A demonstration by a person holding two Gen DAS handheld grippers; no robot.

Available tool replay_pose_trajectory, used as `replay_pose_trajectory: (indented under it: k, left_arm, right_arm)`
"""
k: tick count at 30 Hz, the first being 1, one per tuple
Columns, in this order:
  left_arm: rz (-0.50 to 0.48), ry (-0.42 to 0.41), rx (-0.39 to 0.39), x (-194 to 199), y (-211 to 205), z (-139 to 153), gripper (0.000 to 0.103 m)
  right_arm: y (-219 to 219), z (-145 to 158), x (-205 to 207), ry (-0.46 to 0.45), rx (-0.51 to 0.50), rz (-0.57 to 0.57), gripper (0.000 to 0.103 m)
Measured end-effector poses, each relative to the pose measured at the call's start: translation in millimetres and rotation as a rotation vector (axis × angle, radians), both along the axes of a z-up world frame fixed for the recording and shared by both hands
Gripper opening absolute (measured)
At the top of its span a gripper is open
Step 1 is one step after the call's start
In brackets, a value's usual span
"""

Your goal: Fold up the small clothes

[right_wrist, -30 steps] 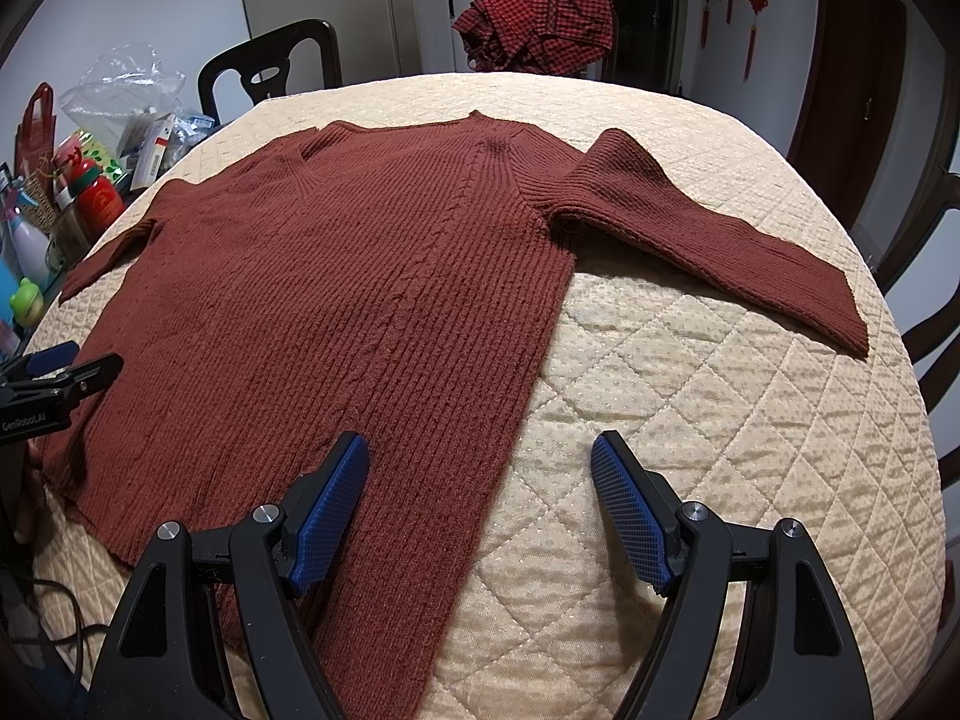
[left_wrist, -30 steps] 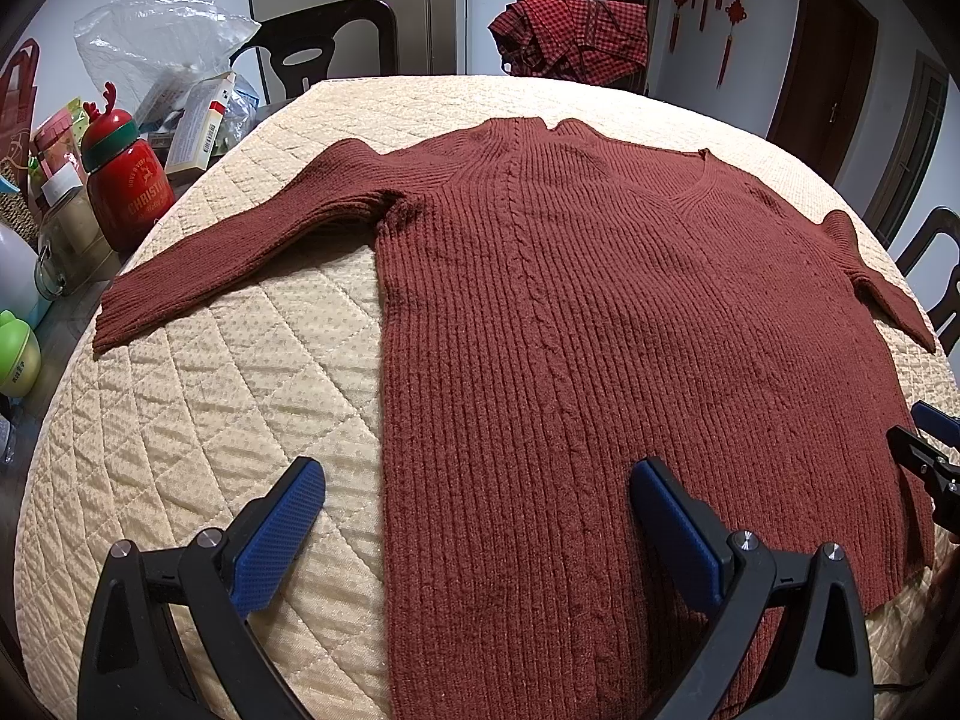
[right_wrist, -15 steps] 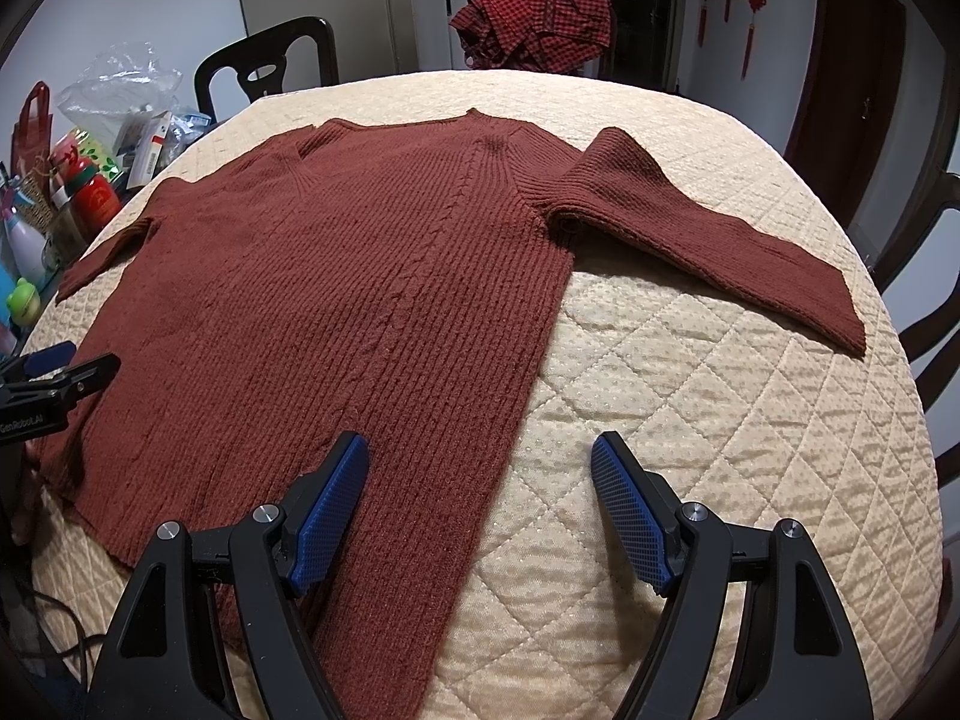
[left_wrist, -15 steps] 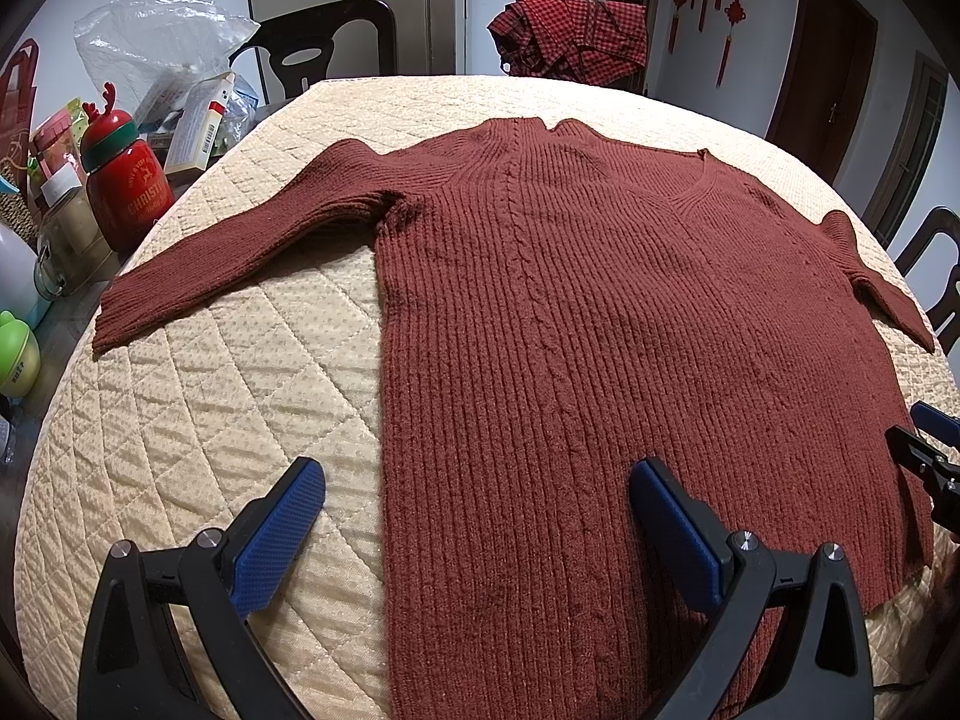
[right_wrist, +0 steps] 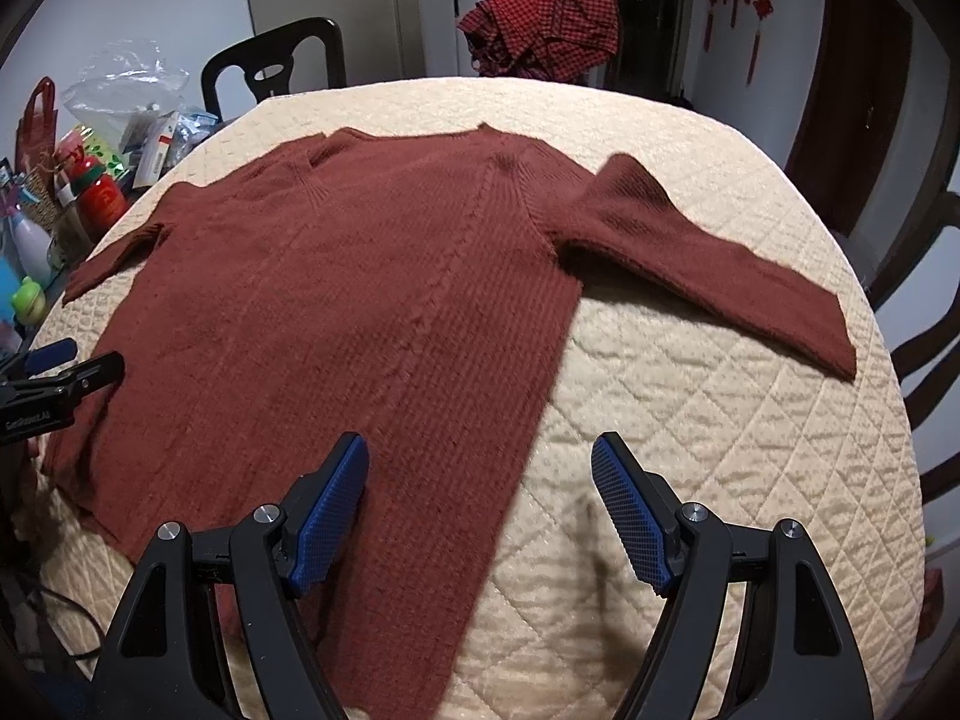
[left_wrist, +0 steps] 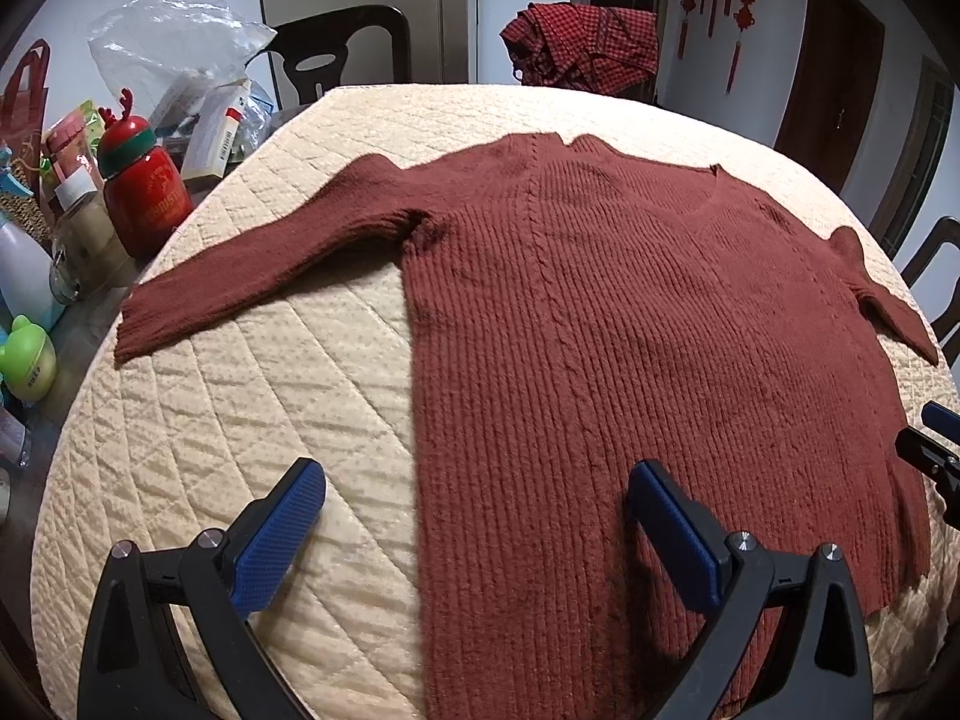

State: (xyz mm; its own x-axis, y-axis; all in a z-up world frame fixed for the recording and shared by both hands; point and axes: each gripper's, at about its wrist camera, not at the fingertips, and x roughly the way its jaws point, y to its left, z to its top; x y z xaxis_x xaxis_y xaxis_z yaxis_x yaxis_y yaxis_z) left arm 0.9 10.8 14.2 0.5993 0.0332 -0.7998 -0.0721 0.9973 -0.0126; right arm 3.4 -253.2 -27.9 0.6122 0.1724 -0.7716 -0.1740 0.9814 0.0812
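Note:
A rust-red ribbed sweater (left_wrist: 630, 330) lies flat on a cream quilted table cover (left_wrist: 240, 396), both sleeves spread outward. My left gripper (left_wrist: 474, 498) hovers open over the sweater's left lower edge, one pad above the cover and the other above the knit. In the right wrist view the same sweater (right_wrist: 360, 300) fills the middle, its right sleeve (right_wrist: 720, 276) stretched toward the table's right side. My right gripper (right_wrist: 480, 474) stands open over the sweater's right lower edge, nothing between its pads. Each gripper's tip shows at the edge of the other's view.
Bottles, a red flask (left_wrist: 147, 192), boxes and a plastic bag crowd the table's left side. A red checked garment (left_wrist: 582, 42) hangs over a far chair. Dark chairs (right_wrist: 273, 66) stand around the table. Bare quilt (right_wrist: 720, 450) lies to the right of the sweater.
The right wrist view has risen and tilted slightly, so the sweater sits a little lower in it. The left gripper and the sweater have not moved.

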Motion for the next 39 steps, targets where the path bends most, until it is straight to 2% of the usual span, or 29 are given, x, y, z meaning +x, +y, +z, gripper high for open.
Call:
replay_pose_trajectory:
  k: [9, 21, 29, 31, 32, 35, 36, 37, 38, 39]
  left_arm:
    - [0.044, -0.045, -0.005, 10.2, 27.2, 10.1, 0.1]
    - [0.306, -0.067, -0.098, 32.3, 132.4, -1.7, 0.088]
    - [0.42, -0.057, -0.184, 40.9, 167.1, -14.3, 0.085]
    - [0.441, -0.062, -0.183, 45.7, 168.9, -14.7, 0.083]
    - [0.453, -0.064, -0.175, 47.6, 169.0, -15.0, 0.08]
    - [0.497, -0.062, -0.108, 52.0, 172.7, -14.2, 0.06]
    - [0.511, -0.066, -0.092, 52.2, 173.9, -14.0, 0.047]
    - [0.523, -0.069, -0.079, 53.1, 175.9, -13.6, 0.041]
    - [0.533, -0.071, -0.071, 53.7, 178.1, -13.2, 0.026]
    - [0.531, -0.076, -0.087, 54.5, 181.2, -13.0, 0.016]
  right_arm:
    - [14.8, 8.5, 15.2, -0.023, 0.004, 0.04, 0.077]
    - [36.7, 13.3, 38.5, -0.028, -0.01, 0.09, 0.077]
    - [40.7, 18.4, 49.3, -0.037, 0.006, 0.112, 0.077]
    - [40.2, 19.5, 51.2, -0.04, 0.01, 0.113, 0.077]
    - [40.3, 20.0, 52.3, -0.041, 0.012, 0.113, 0.077]
    - [40.5, 19.7, 54.0, -0.042, 0.017, 0.116, 0.077]
    - [40.4, 19.1, 54.7, -0.041, 0.02, 0.118, 0.077]
    - [40.1, 18.5, 55.6, -0.039, 0.022, 0.119, 0.077]
    - [39.4, 17.6, 56.2, -0.036, 0.024, 0.12, 0.077]
    - [38.8, 16.3, 56.8, -0.032, 0.026, 0.12, 0.077]
